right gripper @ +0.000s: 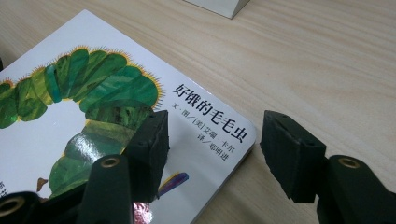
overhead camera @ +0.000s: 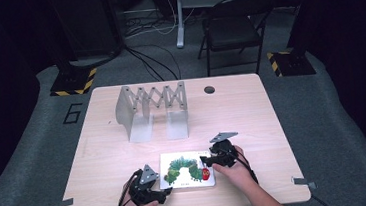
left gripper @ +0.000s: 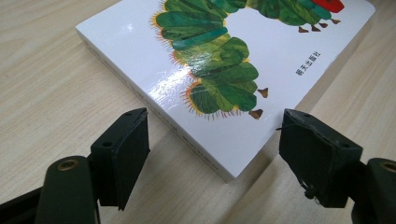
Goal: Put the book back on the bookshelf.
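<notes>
Grey expanding rack (overhead camera: 152, 109) at table's (overhead camera: 252, 112) far side; black folding chair (overhead camera: 232, 26) beyond; floor cables (overhead camera: 152, 60)

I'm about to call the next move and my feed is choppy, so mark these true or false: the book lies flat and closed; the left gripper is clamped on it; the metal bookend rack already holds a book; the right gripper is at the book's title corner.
1. The book lies flat and closed on the table: true, cover up.
2. The left gripper is clamped on the book: false. Its jaws stand open either side of a corner, pads apart from it.
3. The bookend rack already holds a book: false, its slots are empty.
4. The right gripper is at the title corner: true. Its jaws are open, one over the cover, one beyond the edge.
</notes>
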Available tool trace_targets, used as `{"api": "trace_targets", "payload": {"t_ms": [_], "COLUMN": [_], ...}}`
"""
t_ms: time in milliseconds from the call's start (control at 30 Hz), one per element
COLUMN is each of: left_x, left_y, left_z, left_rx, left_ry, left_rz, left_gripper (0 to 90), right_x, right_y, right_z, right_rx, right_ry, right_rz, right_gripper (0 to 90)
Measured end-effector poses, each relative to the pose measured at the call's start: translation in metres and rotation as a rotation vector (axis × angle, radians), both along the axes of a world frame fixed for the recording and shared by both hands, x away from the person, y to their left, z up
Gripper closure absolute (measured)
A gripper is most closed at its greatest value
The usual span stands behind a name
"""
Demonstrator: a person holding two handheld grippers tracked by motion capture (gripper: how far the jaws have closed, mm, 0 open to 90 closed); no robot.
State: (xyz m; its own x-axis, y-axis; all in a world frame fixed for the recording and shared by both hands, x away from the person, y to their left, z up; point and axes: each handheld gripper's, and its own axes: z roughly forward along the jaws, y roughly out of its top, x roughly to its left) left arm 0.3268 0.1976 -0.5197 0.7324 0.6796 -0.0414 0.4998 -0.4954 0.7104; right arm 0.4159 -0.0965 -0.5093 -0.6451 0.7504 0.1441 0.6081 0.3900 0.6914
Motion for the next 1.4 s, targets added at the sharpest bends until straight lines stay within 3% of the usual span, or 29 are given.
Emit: {"api": "trace_targets", "payload": {"t_ms": [167, 200, 533, 633, 867, 1100, 1133, 1400], "left_x": [0.000, -0.001, -0.001, -0.001, -0.001, -0.002, -0.002, -0.004], "left_y": [-0.003, -0.004, -0.011, -0.014, -0.019, -0.019, -0.020, -0.021], "left_z": [-0.001, -0.001, -0.003, -0.004, -0.005, -0.006, -0.006, -0.007], "left_rx": [-0.014, 0.002, -0.025, -0.016, -0.028, -0.016, -0.002, 0.000], "left_ry": [0.010, -0.009, -0.006, -0.023, -0.003, -0.022, -0.041, -0.038], "left_rz": [-0.014, -0.007, 0.022, 0.030, 0.037, 0.039, 0.034, 0.041], "left_gripper": [25.7, 25.8, 24.5, 24.3, 23.6, 23.1, 22.9, 22.2], "right_x": [0.003, 0.004, 0.007, 0.008, 0.012, 0.013, 0.013, 0.014], "right_y": [-0.002, -0.002, -0.003, -0.004, -0.009, -0.010, -0.009, -0.009], "right_z": [-0.001, -0.001, -0.003, -0.004, -0.004, -0.005, -0.005, -0.004], "right_rx": [0.022, 0.026, 0.038, 0.041, 0.059, 0.065, 0.062, 0.078], "right_ry": [0.016, 0.016, 0.032, 0.034, 0.053, 0.056, 0.055, 0.076], "right_rz": [-0.011, -0.015, -0.010, -0.022, -0.038, -0.037, -0.039, -0.057], "right_gripper": [40.9, 40.8, 40.8, 40.2, 40.7, 40.5, 39.5, 39.2]}}
